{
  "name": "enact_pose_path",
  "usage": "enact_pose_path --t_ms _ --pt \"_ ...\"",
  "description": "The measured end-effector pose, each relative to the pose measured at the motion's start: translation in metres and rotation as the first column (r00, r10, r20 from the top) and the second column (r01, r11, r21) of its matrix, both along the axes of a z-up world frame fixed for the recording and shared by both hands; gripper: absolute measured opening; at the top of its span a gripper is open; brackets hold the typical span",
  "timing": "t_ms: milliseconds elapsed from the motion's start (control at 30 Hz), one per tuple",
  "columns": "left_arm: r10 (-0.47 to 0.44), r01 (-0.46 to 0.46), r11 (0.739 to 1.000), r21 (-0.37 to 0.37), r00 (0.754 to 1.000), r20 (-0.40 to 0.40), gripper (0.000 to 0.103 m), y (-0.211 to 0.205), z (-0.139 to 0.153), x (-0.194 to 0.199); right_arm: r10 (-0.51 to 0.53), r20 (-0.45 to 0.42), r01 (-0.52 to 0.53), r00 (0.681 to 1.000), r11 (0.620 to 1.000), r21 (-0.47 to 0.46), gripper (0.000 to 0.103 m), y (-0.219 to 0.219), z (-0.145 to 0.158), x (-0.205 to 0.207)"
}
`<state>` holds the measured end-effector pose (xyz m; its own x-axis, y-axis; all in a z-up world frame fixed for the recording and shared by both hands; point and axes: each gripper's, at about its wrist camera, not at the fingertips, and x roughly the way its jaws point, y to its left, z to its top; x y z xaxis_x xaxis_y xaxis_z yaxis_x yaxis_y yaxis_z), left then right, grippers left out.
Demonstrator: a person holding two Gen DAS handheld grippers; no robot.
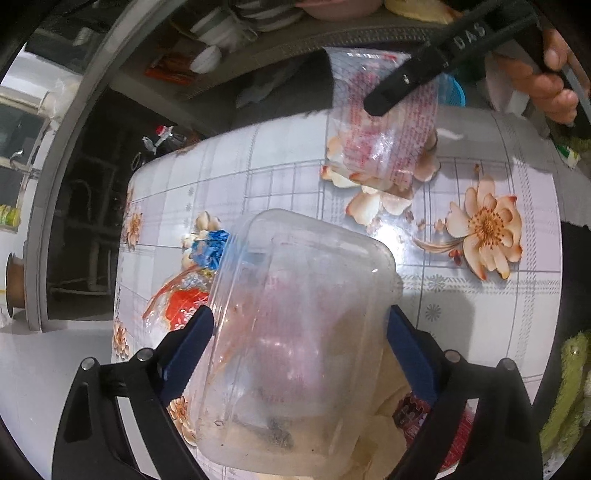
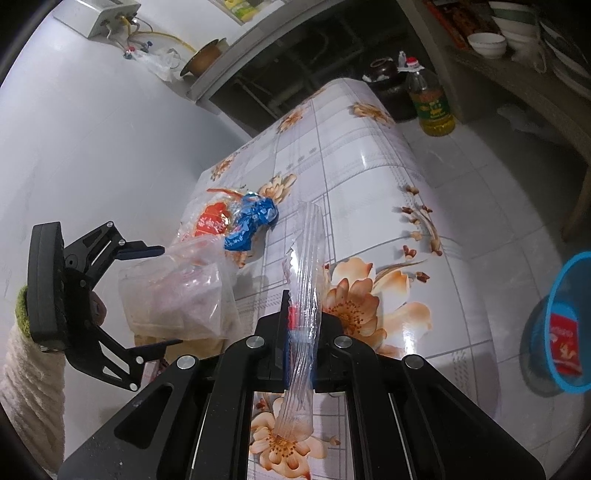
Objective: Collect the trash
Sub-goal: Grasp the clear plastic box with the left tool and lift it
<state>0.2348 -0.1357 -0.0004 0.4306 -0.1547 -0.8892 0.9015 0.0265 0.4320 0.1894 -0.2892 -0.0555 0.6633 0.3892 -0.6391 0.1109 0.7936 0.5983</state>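
Trash here counts four pieces: one clear plastic container (image 1: 295, 332), one clear printed bag (image 2: 301, 295), one crumpled blue wrapper (image 2: 253, 223) and one red-and-white packet (image 2: 210, 221). Your left tongs (image 1: 299, 325) are clamped across the container, a blue finger pressed on each side wall, and you hold it tilted above the bench (image 1: 480, 295) with crumbs and a dark scrap lying in its lower end. Your right tongs (image 2: 299, 332) are closed on the printed bag, which stands up as a thin strip between the fingers and trails below them; in the left view it hangs raised over the far part of the bench. The blue wrapper and the red-and-white packet lie touching each other on the bench near its left edge, just beyond the container.

You have one bench, covered in a glossy checked cloth printed with large peach flowers. On the pale tiled floor to your right stands one blue bin (image 2: 561, 325) with a red carton inside. Past the bench's far end stand one bottle of yellow oil (image 2: 432, 103) and one dark jar (image 2: 384, 81). A shelf (image 2: 498, 74) at upper right carries stacked bowls (image 2: 517, 26); their number is unclear.
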Motion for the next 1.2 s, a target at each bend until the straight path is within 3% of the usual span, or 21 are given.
enact_pose_path --t_ms 200,400,900,1200 --pt "0.043 -0.046 0.99 -0.131 0.999 -0.029 0.09 0.012 0.035 0.002 -0.006 0.025 0.006 1.0 1.0 0.022 0.006 -0.003 0.007 -0.004" --pt "0.089 -0.105 0.961 -0.255 0.993 -0.075 0.087 0.023 0.062 0.006 -0.006 0.047 0.005 0.999 1.0 0.024 0.006 -0.003 0.016 -0.006" --pt "0.195 -0.254 0.873 -0.416 0.964 -0.179 0.086 0.02 0.084 0.012 -0.052 0.078 0.051 0.996 0.999 0.014 0.005 -0.018 0.027 -0.022" --pt "0.202 -0.274 0.834 -0.48 0.96 -0.196 0.085 -0.01 0.103 0.002 -0.136 0.151 0.124 0.979 0.989 0.085 0.005 -0.054 0.04 -0.062"
